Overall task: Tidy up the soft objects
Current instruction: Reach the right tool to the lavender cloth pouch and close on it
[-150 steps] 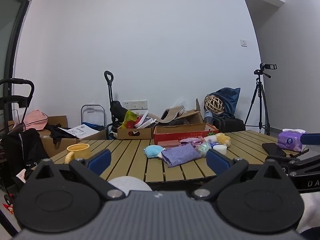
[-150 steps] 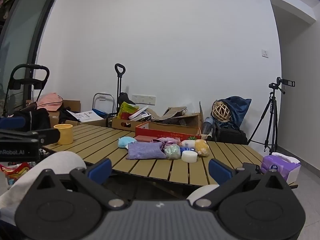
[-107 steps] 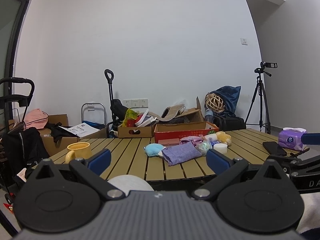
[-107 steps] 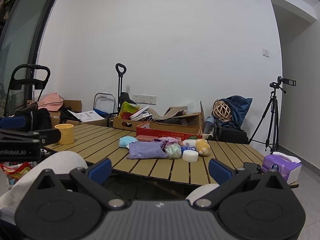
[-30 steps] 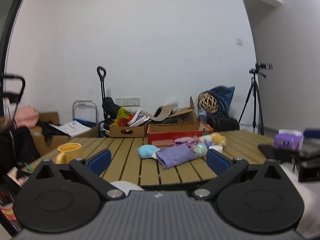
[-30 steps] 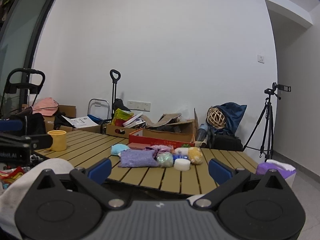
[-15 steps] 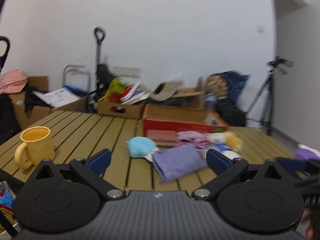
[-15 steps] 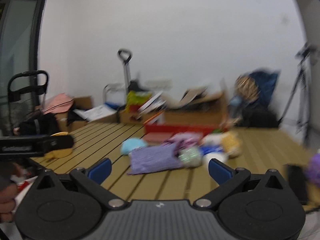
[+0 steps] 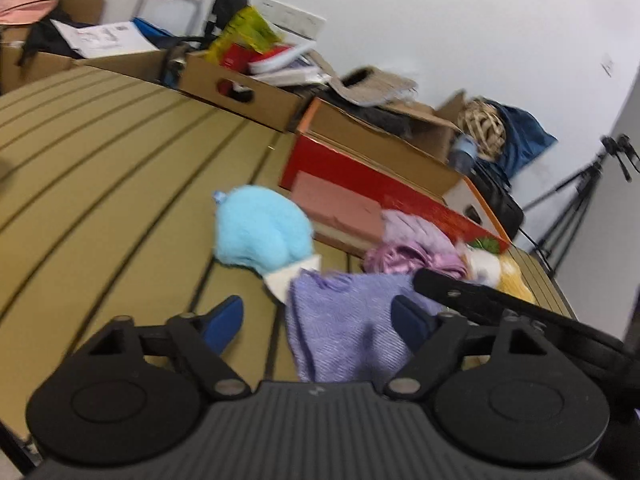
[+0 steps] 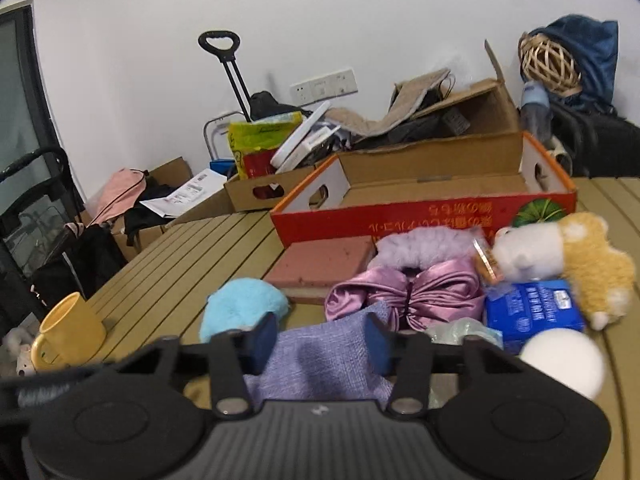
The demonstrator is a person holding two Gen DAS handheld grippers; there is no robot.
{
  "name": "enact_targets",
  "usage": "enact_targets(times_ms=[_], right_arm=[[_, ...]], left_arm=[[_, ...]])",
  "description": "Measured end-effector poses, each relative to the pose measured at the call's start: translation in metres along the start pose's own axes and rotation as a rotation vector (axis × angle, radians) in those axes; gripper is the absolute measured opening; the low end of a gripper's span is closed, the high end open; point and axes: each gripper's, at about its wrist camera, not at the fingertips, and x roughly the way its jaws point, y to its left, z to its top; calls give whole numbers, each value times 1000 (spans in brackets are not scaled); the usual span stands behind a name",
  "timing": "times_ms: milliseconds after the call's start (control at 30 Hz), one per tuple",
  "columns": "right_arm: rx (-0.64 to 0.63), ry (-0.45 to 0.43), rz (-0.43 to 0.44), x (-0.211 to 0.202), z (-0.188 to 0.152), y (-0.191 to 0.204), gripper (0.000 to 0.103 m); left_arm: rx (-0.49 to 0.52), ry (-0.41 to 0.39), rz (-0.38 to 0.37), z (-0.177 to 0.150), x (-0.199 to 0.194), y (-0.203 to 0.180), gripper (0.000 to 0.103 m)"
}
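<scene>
Between both tools' spread fingers, left tool (image 9: 318,320) and right tool (image 10: 320,344), the purple cloth (image 10: 320,364).

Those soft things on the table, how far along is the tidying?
Nothing looks sorted yet: the red box looks empty. Both grippers, left and right, are open around the lavender cloth. The blue plush, pink satin bundle and yellow plush remain.

Print on red box (image 10: 424,216), blue packet (image 10: 536,312): seemingly illegible.

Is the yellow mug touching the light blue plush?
Apart. The right wrist view shows bare table slats between the yellow mug and the light blue plush.
</scene>
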Motion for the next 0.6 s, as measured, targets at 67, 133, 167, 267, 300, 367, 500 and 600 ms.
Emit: enact_targets(times_ms=[67,133,167,267,300,367,500,600], right_arm=[[21,12,-1,4,-1,-1,34],[0,14,5,5,-3,-1,34],[-3,22,-5,5,-5,-4,33],[37,46,-23,-1,-11,-17,39],[60,52,-11,-1,-11,-21,39],[92,62,19,4,-10,-30,39],[167,72,84,15,-10,-39,30],[209,58,105,12,-15,-40,10]], left_arm=[[1,23,-33,-2,8,-2,74],[12,47,-41,-4,16,-7,68],[10,59,-40,-5,19,-7,65],[-28,96,-36,-6,26,2,51],[-49,105,-36,-6,27,6,48],[-69,113,-33,-6,30,10,36],[-45,111,-10,-9,30,6,25],[-45,97,-2,-9,24,7,8]])
